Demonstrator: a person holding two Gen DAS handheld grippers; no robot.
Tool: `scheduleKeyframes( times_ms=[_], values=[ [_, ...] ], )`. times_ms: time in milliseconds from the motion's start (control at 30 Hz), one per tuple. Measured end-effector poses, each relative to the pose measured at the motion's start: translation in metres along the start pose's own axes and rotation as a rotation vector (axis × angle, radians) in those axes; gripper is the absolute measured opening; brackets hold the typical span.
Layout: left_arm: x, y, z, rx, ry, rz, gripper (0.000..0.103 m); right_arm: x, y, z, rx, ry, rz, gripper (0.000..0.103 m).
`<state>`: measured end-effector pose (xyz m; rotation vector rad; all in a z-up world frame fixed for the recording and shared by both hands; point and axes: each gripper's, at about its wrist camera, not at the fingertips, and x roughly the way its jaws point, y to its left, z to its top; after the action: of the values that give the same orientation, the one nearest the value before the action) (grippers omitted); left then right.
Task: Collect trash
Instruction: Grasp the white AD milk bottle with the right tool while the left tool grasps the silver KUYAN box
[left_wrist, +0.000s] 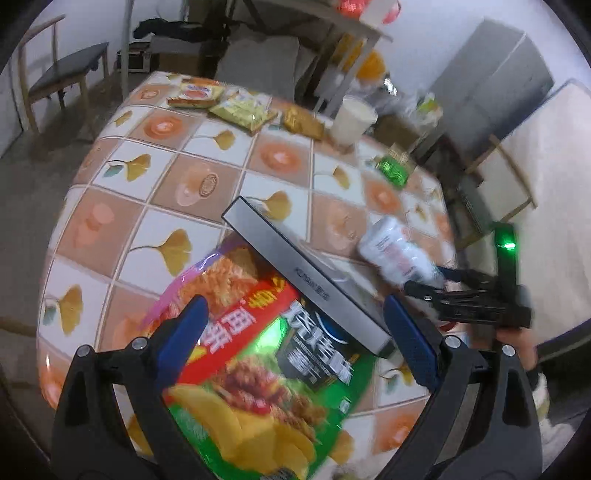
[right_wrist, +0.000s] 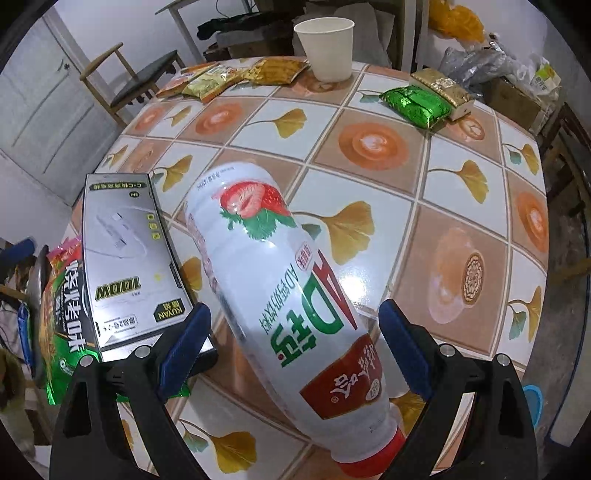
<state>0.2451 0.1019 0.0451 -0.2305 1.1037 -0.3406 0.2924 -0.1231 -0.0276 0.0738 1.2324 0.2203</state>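
Observation:
A green and red chip bag (left_wrist: 258, 387) lies on the tiled table (left_wrist: 177, 173) near its front edge. My left gripper (left_wrist: 295, 332) stands open over the bag, one blue pad on either side. A grey charger box (left_wrist: 306, 273) rests across the bag's far end. In the right wrist view, a white strawberry drink bottle (right_wrist: 277, 277) lies on its side, its red cap towards the camera. My right gripper (right_wrist: 295, 339) is open around the bottle's lower body, with small gaps at both pads. The box (right_wrist: 125, 258) and the bag (right_wrist: 62, 314) sit to its left.
A white paper cup (right_wrist: 327, 48) stands at the table's far edge. Several snack packets (right_wrist: 229, 77) lie to its left, a green packet (right_wrist: 417, 99) and a gold one (right_wrist: 439, 86) to its right. A chair (right_wrist: 136, 81) stands beyond the table.

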Motion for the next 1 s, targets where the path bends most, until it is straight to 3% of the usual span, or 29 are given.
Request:
scheduleKeyframes(
  times_ms=[100,233,333,500,600,733,1000],
  values=[
    [0.023,0.005,0.008,-0.046,0.08,-0.008,0.091,0.0,-0.004,-0.003,0.005,-0.002,0.013,0.089],
    [0.047,0.013,0.019,-0.129,0.152,-0.047,0.08,0.002,-0.009,-0.006,0.018,-0.003,0.035,0.089],
    [0.06,0.021,0.024,-0.194,0.193,-0.055,0.07,0.005,-0.011,-0.007,0.029,-0.004,0.056,0.089],
    [0.078,0.028,0.03,-0.279,0.24,-0.043,0.065,0.006,-0.014,-0.008,0.044,-0.012,0.088,0.089],
    [0.082,0.029,0.034,-0.293,0.238,-0.041,0.06,0.007,-0.015,-0.007,0.051,-0.022,0.099,0.089],
    [0.084,0.028,0.04,-0.309,0.223,-0.058,0.04,0.009,-0.016,-0.008,0.053,-0.021,0.108,0.088],
    [0.083,0.018,0.049,-0.272,0.188,-0.071,0.033,0.012,-0.011,-0.008,0.035,-0.026,0.095,0.082]
  ],
)
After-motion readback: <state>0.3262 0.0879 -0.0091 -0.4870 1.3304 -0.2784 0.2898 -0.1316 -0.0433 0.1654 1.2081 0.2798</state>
